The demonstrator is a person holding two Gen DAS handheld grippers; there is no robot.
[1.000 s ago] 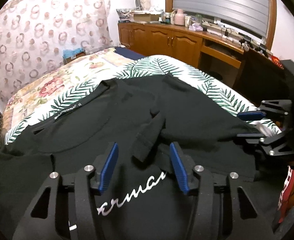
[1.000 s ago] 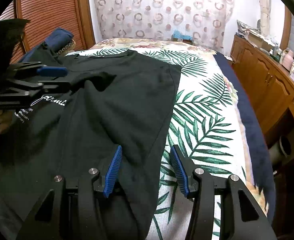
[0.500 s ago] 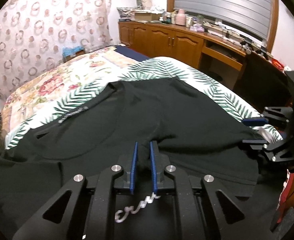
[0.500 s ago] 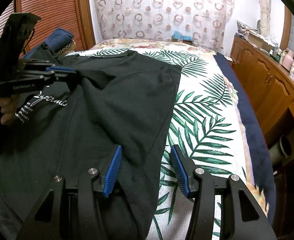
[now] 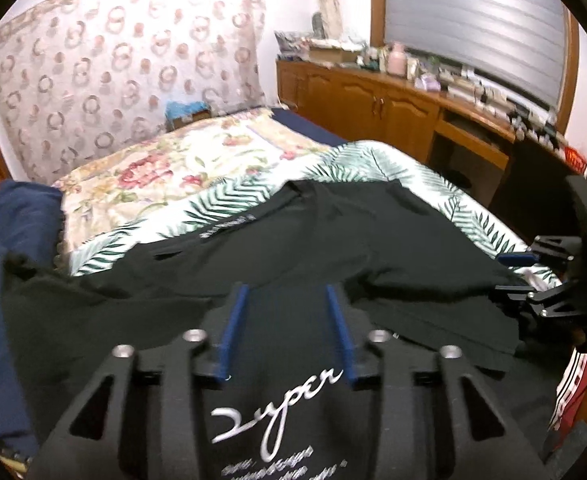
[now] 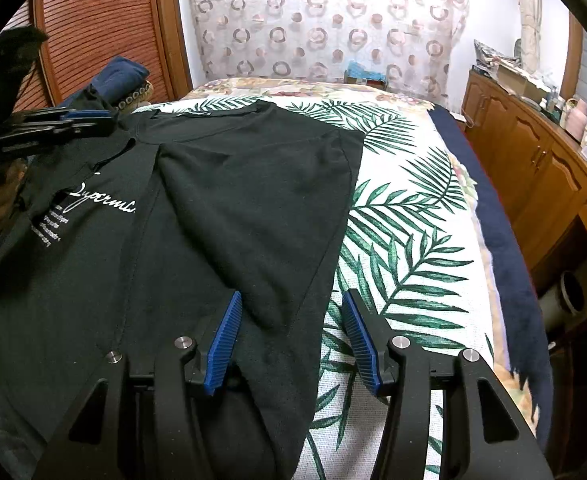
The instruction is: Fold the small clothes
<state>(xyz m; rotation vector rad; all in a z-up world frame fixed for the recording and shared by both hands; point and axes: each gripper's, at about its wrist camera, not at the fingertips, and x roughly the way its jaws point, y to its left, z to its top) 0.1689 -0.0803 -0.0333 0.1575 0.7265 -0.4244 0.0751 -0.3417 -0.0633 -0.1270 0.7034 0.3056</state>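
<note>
A black T-shirt point(image 6: 253, 200) with white script lettering lies partly folded on a bed's palm-leaf cover point(image 6: 405, 248), filling the left wrist view from 9 to 4 o'clock. The left gripper point(image 5: 287, 330) hovers just above the shirt at 6 o'clock of its own view; its blue-padded jaws have just been opening and stand apart with nothing pinched between them. The right gripper point(image 6: 293, 336) sits at 6 o'clock in its view, jaws apart, straddling the shirt's right edge without pressing it.
</note>
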